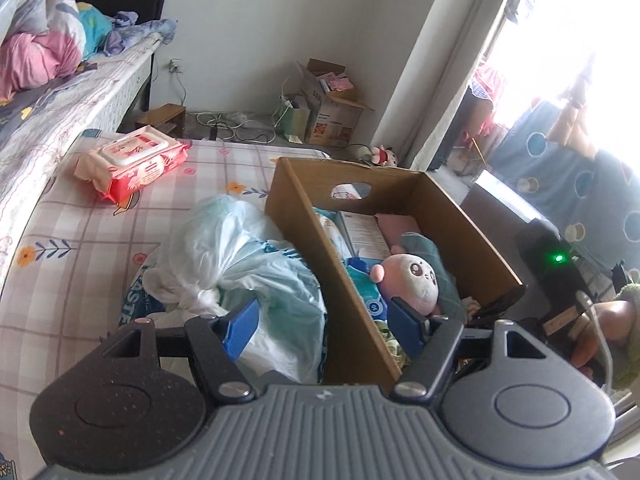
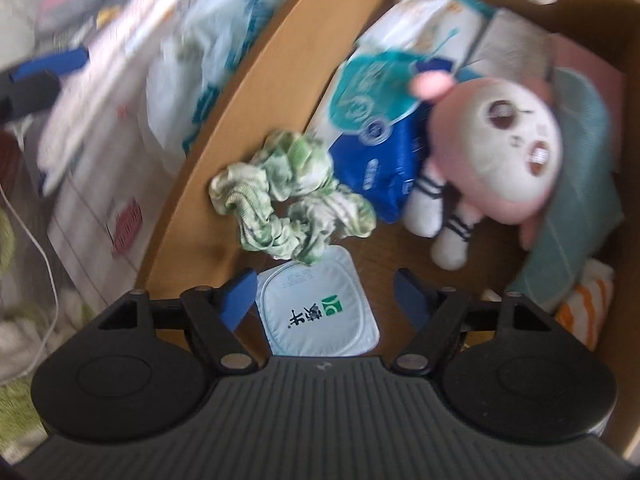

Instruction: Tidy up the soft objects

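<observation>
A cardboard box (image 1: 320,280) stands on the checked bedsheet. In it lie a pink plush doll (image 2: 500,152), a teal cloth (image 2: 580,216), a blue tissue pack (image 2: 376,160), a green-and-white scrunchie (image 2: 288,196) and a white lidded pack (image 2: 320,312). My right gripper (image 2: 326,298) points down into the box, open, with nothing between its fingers; the scrunchie lies loose just beyond the tips. My left gripper (image 1: 322,320) is open over the box's left wall, holding nothing. A white and light-blue plastic bag (image 1: 240,256) lies left of the box.
A red pack of wet wipes (image 1: 136,164) lies on the sheet at the far left. Bedding (image 1: 40,40) is heaped on a second bed behind. On the floor beyond are cables and an open carton (image 1: 332,108). A hand (image 1: 612,320) holds the right gripper by the box's right side.
</observation>
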### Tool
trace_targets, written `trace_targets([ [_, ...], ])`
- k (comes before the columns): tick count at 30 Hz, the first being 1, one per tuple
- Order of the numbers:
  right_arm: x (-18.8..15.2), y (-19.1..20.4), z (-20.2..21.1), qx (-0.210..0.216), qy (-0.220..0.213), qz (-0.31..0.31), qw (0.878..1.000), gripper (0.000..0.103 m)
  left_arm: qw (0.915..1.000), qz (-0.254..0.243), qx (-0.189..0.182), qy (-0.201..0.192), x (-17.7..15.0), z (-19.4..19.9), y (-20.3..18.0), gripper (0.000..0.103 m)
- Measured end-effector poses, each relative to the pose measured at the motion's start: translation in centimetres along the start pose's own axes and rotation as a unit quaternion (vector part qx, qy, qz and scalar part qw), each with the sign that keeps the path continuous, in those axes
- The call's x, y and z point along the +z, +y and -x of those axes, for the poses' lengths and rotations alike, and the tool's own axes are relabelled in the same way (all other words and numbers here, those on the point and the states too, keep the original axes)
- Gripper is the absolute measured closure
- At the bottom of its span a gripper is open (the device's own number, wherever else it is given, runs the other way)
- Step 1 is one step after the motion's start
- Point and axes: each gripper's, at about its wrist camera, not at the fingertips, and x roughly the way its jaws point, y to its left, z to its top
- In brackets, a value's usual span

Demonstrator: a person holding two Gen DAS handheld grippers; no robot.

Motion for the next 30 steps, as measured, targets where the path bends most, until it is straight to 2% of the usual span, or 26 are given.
trace_targets([
  [1, 0.2, 0.1, -0.4, 0.006, 0.005, 0.0, 1.0, 0.022, 1.0, 0.005, -0.002, 0.0, -0.1, 0.0, 0.3, 0.031],
  [3, 0.5, 0.3, -1.4, 0.003, 0.019, 0.002, 1.0, 0.023, 0.9999, 0.012, -0.004, 0.0, -0.3, -0.1, 0.6, 0.031],
  [5, 0.2, 0.1, -2.2, 0.011, 0.029, -0.006, 0.999, 0.029, 0.9999, 0.014, -0.005, 0.002, -0.3, -0.2, 0.8, 0.031],
  [6, 0.0, -0.3, -2.4, 0.021, 0.036, -0.018, 0.999, 0.036, 0.9999, 0.015, -0.005, 0.003, -0.4, -0.3, 0.9, 0.031],
  [11, -0.9, -1.5, -1.5, -0.007, 0.021, -0.041, 0.999, 0.036, 0.9998, 0.017, -0.008, 0.004, -0.5, -0.6, 1.1, 0.031],
  [16, -1.9, -4.6, -0.4, -0.005, 0.009, -0.1, 0.995, 0.037, 0.9998, 0.017, -0.012, 0.006, -0.6, -1.0, 1.1, 0.031],
  [19, -2.4, -5.5, 0.3, 0.005, -0.005, -0.115, 0.993, 0.038, 0.9997, 0.019, -0.014, 0.008, -0.6, -1.1, 1.1, 0.031],
  [23, -2.3, -5.3, 0.2, 0.016, -0.008, -0.109, 0.994, 0.038, 0.9997, 0.019, -0.015, 0.01, -0.6, -1.3, 0.9, 0.031],
  [28, -2.0, -4.1, -0.1, 0.001, 0.0, -0.093, 0.996, 0.037, 0.9998, 0.014, -0.014, 0.006, -0.8, -0.9, 0.6, 0.031],
  [30, -1.4, -4.0, 0.2, -0.002, -0.01, -0.1, 0.995, 0.036, 0.9998, 0.012, -0.012, 0.003, -0.9, -0.7, 0.6, 0.031],
])
